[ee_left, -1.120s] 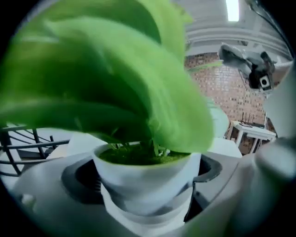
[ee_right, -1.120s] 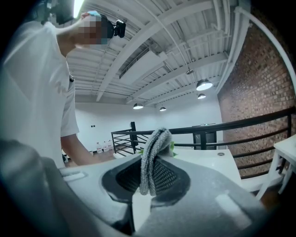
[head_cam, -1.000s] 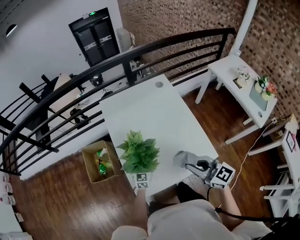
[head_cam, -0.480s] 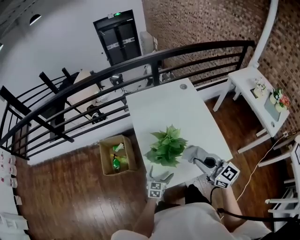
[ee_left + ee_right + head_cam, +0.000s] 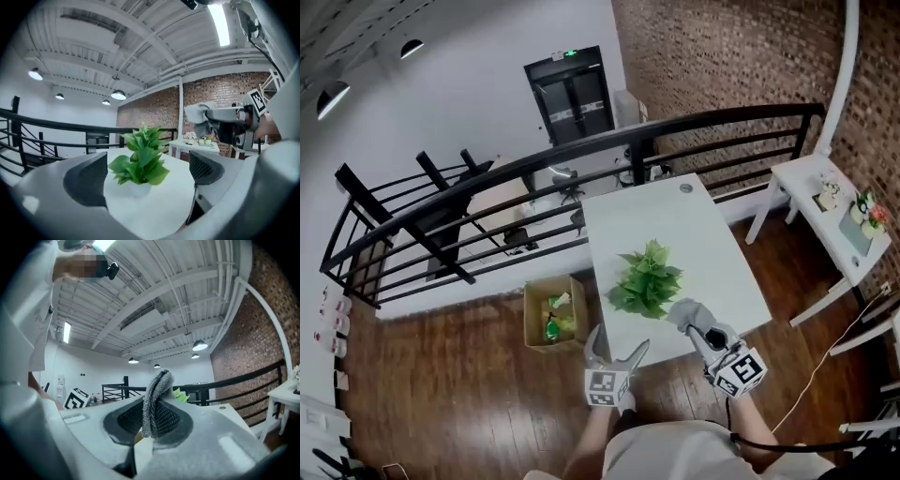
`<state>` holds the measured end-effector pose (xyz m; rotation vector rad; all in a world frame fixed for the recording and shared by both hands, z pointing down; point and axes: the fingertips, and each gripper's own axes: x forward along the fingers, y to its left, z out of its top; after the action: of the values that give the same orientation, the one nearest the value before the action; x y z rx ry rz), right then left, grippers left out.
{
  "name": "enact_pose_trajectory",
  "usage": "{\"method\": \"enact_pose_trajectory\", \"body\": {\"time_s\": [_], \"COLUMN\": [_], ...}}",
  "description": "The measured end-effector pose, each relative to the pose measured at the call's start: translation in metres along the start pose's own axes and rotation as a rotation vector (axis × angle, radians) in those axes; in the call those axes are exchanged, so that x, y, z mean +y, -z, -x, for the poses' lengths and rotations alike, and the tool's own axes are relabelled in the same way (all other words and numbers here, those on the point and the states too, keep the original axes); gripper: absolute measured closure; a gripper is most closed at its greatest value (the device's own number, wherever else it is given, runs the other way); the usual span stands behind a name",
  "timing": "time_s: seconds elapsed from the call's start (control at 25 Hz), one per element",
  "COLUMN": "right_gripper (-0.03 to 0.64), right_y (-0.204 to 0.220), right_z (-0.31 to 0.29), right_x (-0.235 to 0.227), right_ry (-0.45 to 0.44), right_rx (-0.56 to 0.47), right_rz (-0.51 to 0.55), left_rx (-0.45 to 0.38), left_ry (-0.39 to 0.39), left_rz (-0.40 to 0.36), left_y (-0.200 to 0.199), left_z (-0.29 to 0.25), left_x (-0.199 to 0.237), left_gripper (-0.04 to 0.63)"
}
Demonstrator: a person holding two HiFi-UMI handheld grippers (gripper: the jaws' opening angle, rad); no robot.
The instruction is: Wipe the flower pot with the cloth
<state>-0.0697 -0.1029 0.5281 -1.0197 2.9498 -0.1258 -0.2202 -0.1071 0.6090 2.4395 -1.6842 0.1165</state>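
Note:
A leafy green plant (image 5: pixel 647 278) in a small white flower pot (image 5: pixel 137 189) stands on the white table (image 5: pixel 712 253). My left gripper (image 5: pixel 616 351) hovers at the table's near edge, pointing level at the plant. Its jaws are closing, but they still stand wide with nothing between the pads. In the left gripper view (image 5: pixel 147 173) the pot shows some way ahead. My right gripper (image 5: pixel 710 336) is to the plant's right, shut on a folded grey cloth (image 5: pixel 687 313). The cloth (image 5: pixel 157 399) sticks up between the pads in the right gripper view.
A cardboard box (image 5: pixel 553 315) with bottles sits on the wooden floor left of the table. A black railing (image 5: pixel 581 159) runs behind the table. A white side table (image 5: pixel 825 202) with small flowers stands at the right by the brick wall.
My left gripper has risen from under the plant's leaves at the table edge, and its open fingers now show. My right gripper, still holding the cloth, has shifted a little. The head view has swung.

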Motion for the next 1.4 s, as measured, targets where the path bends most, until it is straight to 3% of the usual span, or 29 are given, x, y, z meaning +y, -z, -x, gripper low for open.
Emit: {"method": "enact_pose_trajectory", "body": {"time_s": [0.2,0.32,0.52,0.68,0.76,0.88,1.12,1.28,1.4], "right_gripper": [0.597,0.597,0.597,0.597,0.597,0.597,0.597,0.598,0.598], "right_y": [-0.012,-0.002,-0.005,-0.030,-0.039,-0.048,-0.047,-0.044,-0.043], "right_z": [0.080,0.132,0.179,0.184,0.180,0.176,0.149,0.142,0.142], "right_x": [-0.023,-0.041,-0.034,-0.031,-0.021,-0.002,0.032,0.046,0.045], "right_ry": [0.058,0.119,0.096,0.128,0.135,0.132,0.096,0.114,0.144], "right_rx": [-0.046,-0.067,-0.040,-0.049,-0.055,-0.058,-0.052,-0.028,-0.021], "right_rz": [0.007,-0.039,-0.069,-0.002,0.036,0.052,0.049,0.071,0.065], "left_rx": [-0.099,-0.140,-0.135,-0.165,-0.191,-0.231,-0.202,-0.192,-0.205], "left_ry": [-0.155,-0.186,-0.227,-0.235,-0.262,-0.333,-0.328,-0.322,-0.345], "left_rz": [-0.011,-0.032,-0.061,-0.068,-0.113,-0.156,-0.053,-0.041,-0.048], "left_y": [-0.052,-0.064,-0.072,-0.088,-0.099,-0.119,-0.102,-0.095,-0.092], "left_z": [0.026,0.037,0.062,0.076,0.091,0.116,0.139,0.153,0.154], "left_x": [-0.074,-0.131,-0.180,-0.186,-0.179,-0.168,-0.147,-0.140,-0.135], "left_gripper": [0.018,0.028,0.068,0.076,0.098,0.184,0.149,0.149,0.204]}}
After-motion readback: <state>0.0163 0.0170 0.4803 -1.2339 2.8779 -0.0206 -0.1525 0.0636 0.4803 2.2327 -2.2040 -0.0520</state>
